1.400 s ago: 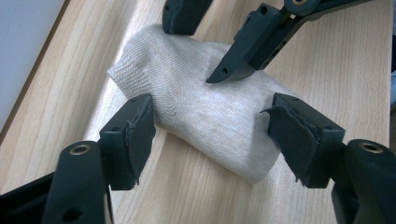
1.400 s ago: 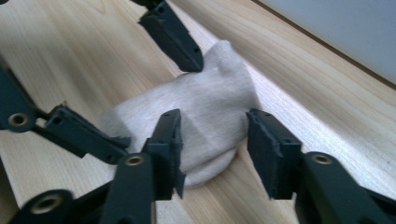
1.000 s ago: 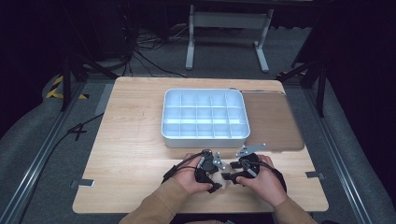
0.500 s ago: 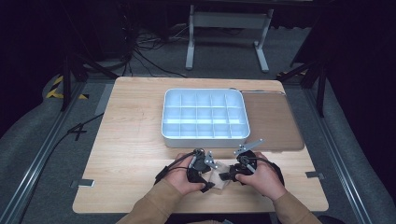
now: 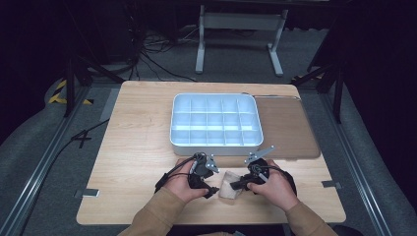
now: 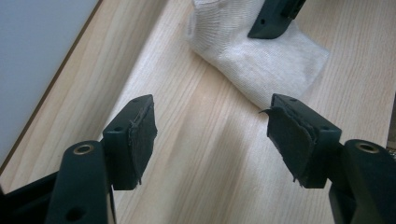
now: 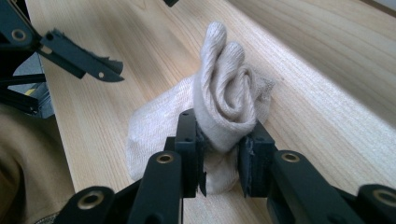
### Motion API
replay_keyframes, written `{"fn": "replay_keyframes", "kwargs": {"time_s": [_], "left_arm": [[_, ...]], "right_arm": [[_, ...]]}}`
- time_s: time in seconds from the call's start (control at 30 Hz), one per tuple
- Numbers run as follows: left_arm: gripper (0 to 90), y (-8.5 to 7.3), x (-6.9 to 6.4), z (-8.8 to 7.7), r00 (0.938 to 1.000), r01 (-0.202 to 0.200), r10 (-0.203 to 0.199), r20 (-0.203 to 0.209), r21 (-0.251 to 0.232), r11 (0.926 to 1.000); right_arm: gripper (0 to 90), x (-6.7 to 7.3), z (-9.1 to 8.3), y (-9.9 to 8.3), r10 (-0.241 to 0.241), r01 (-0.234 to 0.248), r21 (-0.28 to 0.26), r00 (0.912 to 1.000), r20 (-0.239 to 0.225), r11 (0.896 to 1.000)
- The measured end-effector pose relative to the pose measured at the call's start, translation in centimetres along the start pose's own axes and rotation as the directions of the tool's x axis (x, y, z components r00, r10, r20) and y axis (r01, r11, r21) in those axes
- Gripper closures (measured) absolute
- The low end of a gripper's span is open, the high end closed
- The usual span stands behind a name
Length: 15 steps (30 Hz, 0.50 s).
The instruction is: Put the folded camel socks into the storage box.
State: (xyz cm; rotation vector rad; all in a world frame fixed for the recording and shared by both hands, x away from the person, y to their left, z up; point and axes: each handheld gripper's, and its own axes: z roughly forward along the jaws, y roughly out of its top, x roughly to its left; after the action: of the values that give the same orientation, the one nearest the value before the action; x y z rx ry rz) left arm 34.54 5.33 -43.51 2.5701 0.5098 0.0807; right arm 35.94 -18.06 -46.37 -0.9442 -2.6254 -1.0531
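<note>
My right gripper (image 7: 219, 163) had just been closing, and its two black jaws pinched a bunched fold of the cream sock (image 7: 224, 112) between the pads, the knit rolled up into a bulge above them. The rest of the sock spread flat on the wooden tabletop (image 5: 137, 142) behind and to the side of that fold. In the high view the sock (image 5: 230, 184) lay near the front edge of the tabletop, just between my two hands, with my right gripper (image 5: 241, 184) reaching into it from the right.

My left gripper (image 6: 210, 135) stood with its jaws wide apart and nothing between them; the pads hung over bare wood. The sock (image 6: 261, 60) lay just ahead of that gripper, close to one pad but not touching it, and one jaw of my right gripper rested on its far side. In the high view my left gripper (image 5: 212, 189) sat just left of the sock.

The white compartment tray (image 5: 172, 132) stood farther back, near the middle of the tabletop, well apart from the sock, with a brown mat (image 5: 287, 128) touching its right side.
</note>
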Motion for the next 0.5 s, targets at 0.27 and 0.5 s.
{"fn": "replay_keyframes", "kwargs": {"time_s": [0.27,0.5], "left_arm": [[33.1,-0.06,0.66,-0.34,0.9987,0.047,-0.047,0.019,-0.006,0.9989],[32.6,-0.21,0.94,-0.94,0.9970,0.071,-0.071,0.030,-0.022,0.9972]], "right_arm": [[74.3,0.44,-0.15,-0.16,-0.024,0.024,-0.014,0.9995,0.022,1.000],[74.7,0.93,-0.29,-0.07,-0.052,0.053,-0.020,0.9979,0.040,0.998]]}}
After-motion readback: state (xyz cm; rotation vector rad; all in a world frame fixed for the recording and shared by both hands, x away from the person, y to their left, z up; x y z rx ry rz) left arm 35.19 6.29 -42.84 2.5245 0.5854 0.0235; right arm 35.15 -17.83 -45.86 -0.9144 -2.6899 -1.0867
